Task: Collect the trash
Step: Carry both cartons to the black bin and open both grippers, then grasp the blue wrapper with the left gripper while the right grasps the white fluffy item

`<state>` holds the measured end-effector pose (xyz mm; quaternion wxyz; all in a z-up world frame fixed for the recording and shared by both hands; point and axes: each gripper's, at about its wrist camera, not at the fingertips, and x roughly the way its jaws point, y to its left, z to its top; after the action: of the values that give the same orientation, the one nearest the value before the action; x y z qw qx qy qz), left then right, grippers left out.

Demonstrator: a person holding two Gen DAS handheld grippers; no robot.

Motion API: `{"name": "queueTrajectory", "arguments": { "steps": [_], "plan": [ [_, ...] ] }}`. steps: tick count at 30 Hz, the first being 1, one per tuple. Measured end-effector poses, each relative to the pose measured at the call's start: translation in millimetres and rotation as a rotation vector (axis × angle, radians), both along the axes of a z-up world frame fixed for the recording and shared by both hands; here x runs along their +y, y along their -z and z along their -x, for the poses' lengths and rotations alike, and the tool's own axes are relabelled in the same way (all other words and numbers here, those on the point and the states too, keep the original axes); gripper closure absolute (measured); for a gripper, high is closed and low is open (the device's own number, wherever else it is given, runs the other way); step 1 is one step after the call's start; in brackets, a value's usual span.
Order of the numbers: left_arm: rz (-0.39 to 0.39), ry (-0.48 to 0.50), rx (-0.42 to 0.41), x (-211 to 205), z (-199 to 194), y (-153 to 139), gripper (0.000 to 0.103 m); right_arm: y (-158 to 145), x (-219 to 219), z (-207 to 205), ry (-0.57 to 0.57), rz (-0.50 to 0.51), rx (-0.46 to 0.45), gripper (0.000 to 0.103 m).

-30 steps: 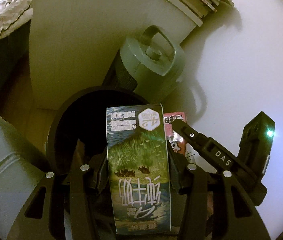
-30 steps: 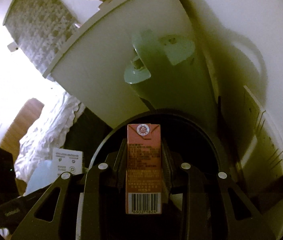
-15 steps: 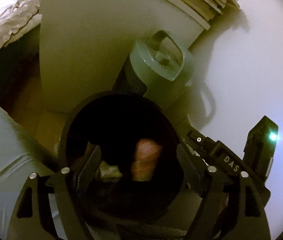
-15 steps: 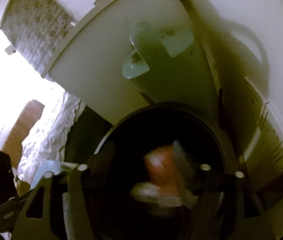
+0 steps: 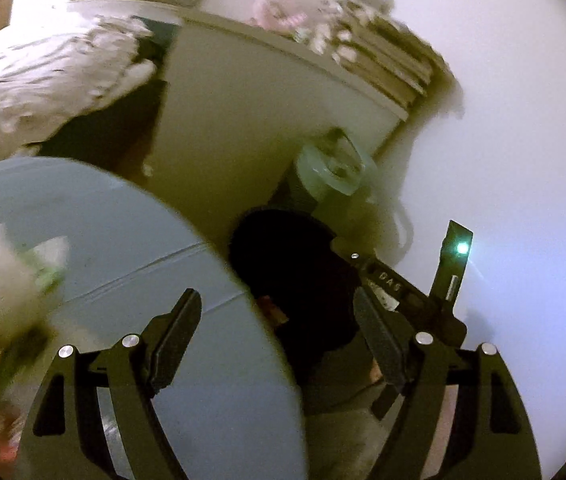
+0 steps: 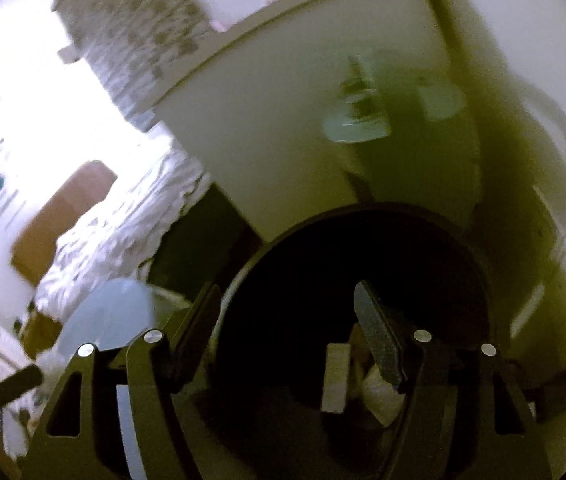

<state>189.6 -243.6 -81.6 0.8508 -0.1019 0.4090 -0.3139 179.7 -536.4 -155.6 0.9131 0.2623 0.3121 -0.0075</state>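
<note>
A black round trash bin (image 6: 347,280) stands on the floor; dropped cartons (image 6: 335,376) lie inside it. My right gripper (image 6: 287,300) is open and empty above the bin's mouth. My left gripper (image 5: 277,312) is open and empty, over the edge of a round grey table (image 5: 123,248), with the bin (image 5: 295,272) just right of it. The other gripper (image 5: 411,296) with a green light shows at the right of the left wrist view. Blurred white and green litter (image 5: 7,280) lies at the table's left.
A pale green kettle-like jug (image 5: 331,168) stands behind the bin against a white cabinet (image 5: 251,120) carrying stacked books (image 5: 387,60). A bed with a white quilt (image 5: 43,80) is at the left. A white wall (image 5: 503,140) is at the right.
Both grippers opened and let their cartons fall into the bin. The left gripper has since swung left and up over the table; the right has pulled back a little.
</note>
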Motion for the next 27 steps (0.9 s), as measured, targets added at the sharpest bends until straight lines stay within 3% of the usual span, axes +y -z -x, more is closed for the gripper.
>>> {"name": "queueTrajectory", "arguments": {
  "steps": [3, 7, 10, 14, 19, 27],
  "plan": [
    [-0.025, -0.106, -0.033, 60.4, 17.8, -5.9, 0.025, -9.9, 27.8, 6.7, -0.076, 0.027, -0.035, 0.034],
    [-0.056, -0.263, -0.016, 143.6, 25.4, -2.2, 0.025, -28.8, 76.9, 17.2, -0.209, 0.036, -0.088, 0.034],
    [-0.106, -0.406, 0.009, 211.2, 20.8, 9.7, 0.025, -48.8, 128.1, 16.9, -0.375, 0.007, -0.081, 0.028],
    [-0.144, -0.516, 0.053, 270.3, 2.7, 26.3, 0.025, -83.2, 209.3, 5.9, -0.592, 0.074, -0.060, 0.023],
    [-0.192, -0.511, 0.102, 298.9, -29.3, 49.6, 0.025, -92.6, 297.3, -26.8, -0.723, 0.166, 0.028, 0.021],
    [-0.285, -0.431, 0.092, 299.1, -54.1, 73.7, 0.026, -55.9, 355.3, -62.8, -0.697, 0.279, 0.230, 0.022]
  ]
}}
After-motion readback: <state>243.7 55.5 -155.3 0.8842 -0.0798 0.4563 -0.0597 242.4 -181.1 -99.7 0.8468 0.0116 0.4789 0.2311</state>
